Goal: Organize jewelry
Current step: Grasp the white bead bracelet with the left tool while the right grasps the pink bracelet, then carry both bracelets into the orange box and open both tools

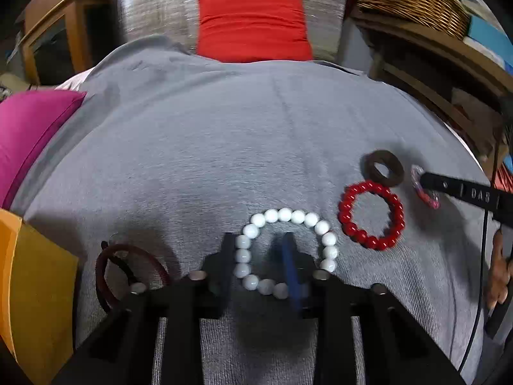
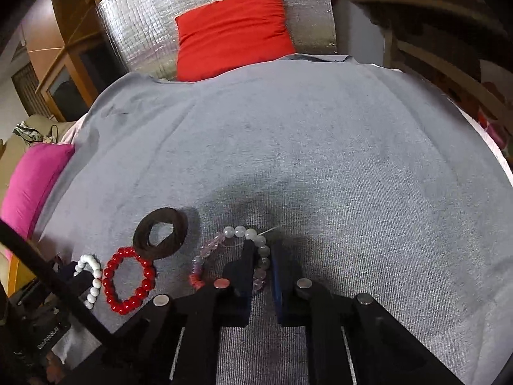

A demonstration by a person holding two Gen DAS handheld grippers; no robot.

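Left gripper [image 1: 259, 258]: fingers straddle the near-left arc of the white round-bead bracelet [image 1: 321, 227]; whether the pads press it cannot be told. Right gripper [image 2: 260, 258]: clamped on the pale translucent pink-and-grey bead bracelet [image 2: 205, 250]. Between them, flat on the grey knit cloth [image 1: 224, 147]: red glossy-bead bracelet [image 1: 371, 216], touching a dark brown fabric ring [image 1: 384, 167]. Left of the white bracelet: thin maroon hoop bangle [image 1: 128, 250]. Beyond: red cushion [image 1: 253, 27], magenta cushion [image 1: 30, 128].
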